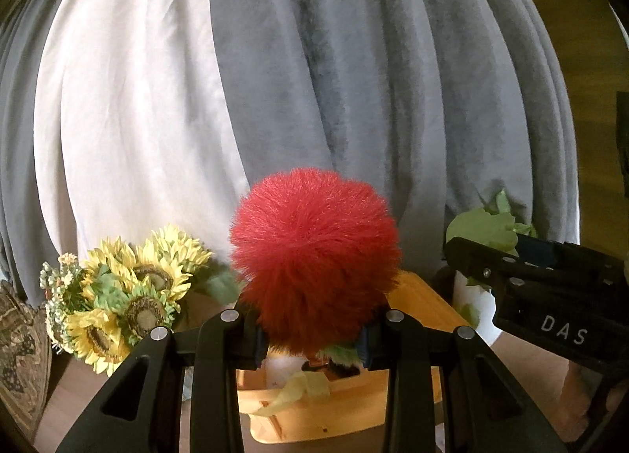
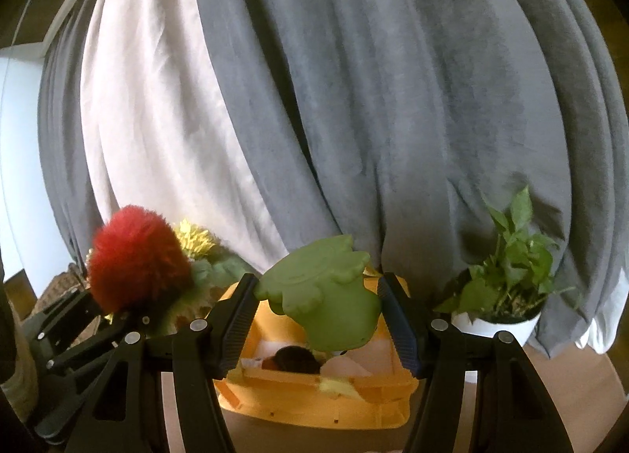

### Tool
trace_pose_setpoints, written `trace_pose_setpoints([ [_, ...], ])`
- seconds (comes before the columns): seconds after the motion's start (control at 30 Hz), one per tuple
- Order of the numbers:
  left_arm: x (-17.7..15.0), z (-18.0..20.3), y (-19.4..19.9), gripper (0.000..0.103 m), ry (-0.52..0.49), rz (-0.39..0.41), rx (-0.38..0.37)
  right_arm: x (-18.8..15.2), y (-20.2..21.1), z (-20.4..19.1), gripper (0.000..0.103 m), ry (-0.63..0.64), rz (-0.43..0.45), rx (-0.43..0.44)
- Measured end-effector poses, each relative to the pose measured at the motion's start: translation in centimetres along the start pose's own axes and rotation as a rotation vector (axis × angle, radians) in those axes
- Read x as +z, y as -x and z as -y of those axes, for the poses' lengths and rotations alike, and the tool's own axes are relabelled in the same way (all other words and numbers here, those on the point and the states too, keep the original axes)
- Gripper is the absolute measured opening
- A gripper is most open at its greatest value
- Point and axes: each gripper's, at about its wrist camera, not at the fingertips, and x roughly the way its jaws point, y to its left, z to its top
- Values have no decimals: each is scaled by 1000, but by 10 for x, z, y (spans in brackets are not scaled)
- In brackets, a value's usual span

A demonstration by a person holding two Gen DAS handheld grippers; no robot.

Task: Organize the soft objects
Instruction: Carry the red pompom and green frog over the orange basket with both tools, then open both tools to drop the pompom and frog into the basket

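Your left gripper (image 1: 310, 339) clamps the fluffy red pompom (image 1: 314, 256); your right gripper (image 2: 318, 307) barely pinches the green foam toy (image 2: 326, 296) above the yellow wooden box (image 2: 314, 402); it may slip out.

Red pompom (image 1: 314, 256), green toy (image 2: 326, 296) (orange bin (image 2: 314, 406))

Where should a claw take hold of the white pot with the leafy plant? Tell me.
Grip the white pot by its round wall, below the rim, coming in level from the front. The leafy plant spreads above the rim, so a top approach would crush leaves.
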Motion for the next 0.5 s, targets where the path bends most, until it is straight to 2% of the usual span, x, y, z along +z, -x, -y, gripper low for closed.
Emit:
trace_pose_setpoints([
  [0.5, -4, -8, -71, 34, -29, -70, 21, 4, -64, 7, 64, 21, -60, -47],
])
